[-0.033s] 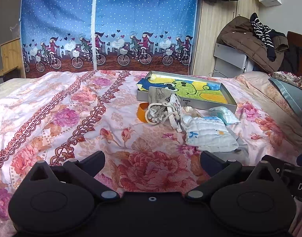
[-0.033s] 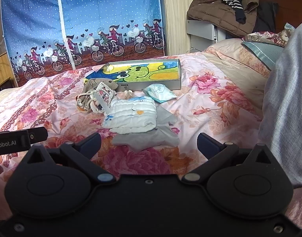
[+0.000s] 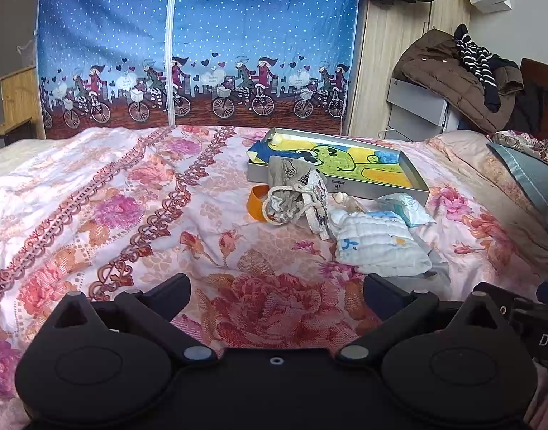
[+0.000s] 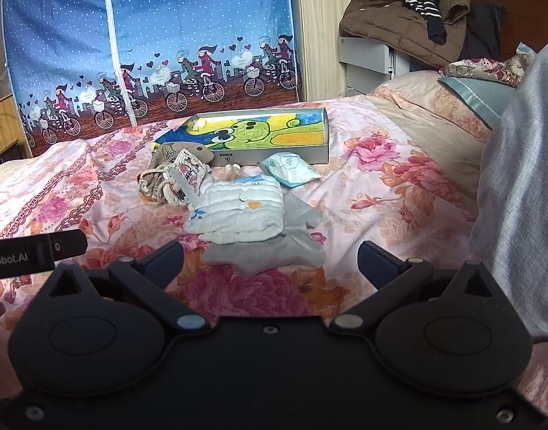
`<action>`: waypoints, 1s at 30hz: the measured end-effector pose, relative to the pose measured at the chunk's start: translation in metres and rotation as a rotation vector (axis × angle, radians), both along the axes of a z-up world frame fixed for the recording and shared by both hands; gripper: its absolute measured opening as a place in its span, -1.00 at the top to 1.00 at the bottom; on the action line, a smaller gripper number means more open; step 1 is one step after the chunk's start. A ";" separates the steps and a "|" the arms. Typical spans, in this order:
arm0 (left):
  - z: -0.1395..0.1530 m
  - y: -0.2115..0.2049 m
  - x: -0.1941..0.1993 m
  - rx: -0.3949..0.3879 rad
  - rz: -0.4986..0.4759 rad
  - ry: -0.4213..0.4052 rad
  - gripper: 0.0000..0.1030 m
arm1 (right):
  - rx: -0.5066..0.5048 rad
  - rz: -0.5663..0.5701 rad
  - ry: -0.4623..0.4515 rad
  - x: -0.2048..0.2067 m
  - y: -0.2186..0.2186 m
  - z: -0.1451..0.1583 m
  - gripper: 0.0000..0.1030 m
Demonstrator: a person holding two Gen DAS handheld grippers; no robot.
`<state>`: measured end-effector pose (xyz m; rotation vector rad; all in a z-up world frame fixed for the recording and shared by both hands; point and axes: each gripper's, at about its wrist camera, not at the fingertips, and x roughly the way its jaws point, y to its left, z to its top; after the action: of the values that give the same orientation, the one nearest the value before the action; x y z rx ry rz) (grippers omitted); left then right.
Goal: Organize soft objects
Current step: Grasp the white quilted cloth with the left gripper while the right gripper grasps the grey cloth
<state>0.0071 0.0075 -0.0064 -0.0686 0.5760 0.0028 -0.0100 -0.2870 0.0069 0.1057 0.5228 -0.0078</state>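
Note:
A pile of soft things lies on the floral bedspread before a shallow grey box [image 3: 413, 188] [image 4: 320, 157] lined with a cartoon picture. A folded white quilted cloth [image 3: 377, 243] [image 4: 238, 215] rests on a grey cloth [image 4: 274, 256]. Left of it are a grey drawstring pouch [image 3: 291, 197] [image 4: 166, 175] and an orange ring [image 3: 256, 202]. A pale blue packet [image 3: 404, 208] [image 4: 290, 168] lies by the box. My left gripper [image 3: 275, 286] and right gripper [image 4: 270, 254] are both open and empty, short of the pile.
A blue curtain with cyclists [image 3: 187, 53] hangs behind the bed. Brown and striped clothes [image 3: 460, 71] are heaped on a grey cabinet at the right. Pillows [image 4: 481, 89] lie at the right. A grey fabric mass [image 4: 524, 186] fills the right edge.

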 end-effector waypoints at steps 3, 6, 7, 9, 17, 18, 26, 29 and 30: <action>-0.002 0.004 0.004 -0.052 -0.015 0.009 -0.98 | -0.016 0.017 -0.008 0.009 0.002 -0.001 -0.99; -0.005 0.009 0.010 -0.107 -0.031 0.008 -0.98 | -0.008 0.059 0.023 0.030 0.000 -0.005 -0.99; -0.007 0.011 0.014 -0.124 -0.040 0.010 -0.98 | -0.013 0.070 0.042 0.038 -0.001 -0.007 -0.99; -0.011 0.012 0.024 -0.153 -0.056 0.015 -0.98 | -0.026 0.096 0.086 0.058 -0.005 -0.012 -0.99; -0.034 0.017 0.091 -0.294 -0.092 0.084 -0.97 | -0.260 0.333 0.097 0.120 -0.003 -0.033 -0.99; -0.037 0.016 0.104 -0.311 -0.099 0.096 -0.97 | -0.260 0.359 0.105 0.126 -0.006 -0.036 -0.99; -0.059 -0.017 0.175 -0.282 -0.222 0.180 -0.97 | -0.191 0.404 0.193 0.140 -0.010 -0.058 -0.99; -0.071 -0.033 0.191 -0.295 -0.284 0.212 -0.97 | -0.204 0.419 0.206 0.144 0.000 -0.070 -0.82; -0.075 -0.037 0.197 -0.300 -0.311 0.227 -0.92 | -0.202 0.422 0.216 0.145 0.002 -0.072 -0.71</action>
<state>0.2038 -0.0293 -0.0813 -0.2722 0.8059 -0.3834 0.1346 -0.2852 -0.0649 -0.2066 0.7489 0.3431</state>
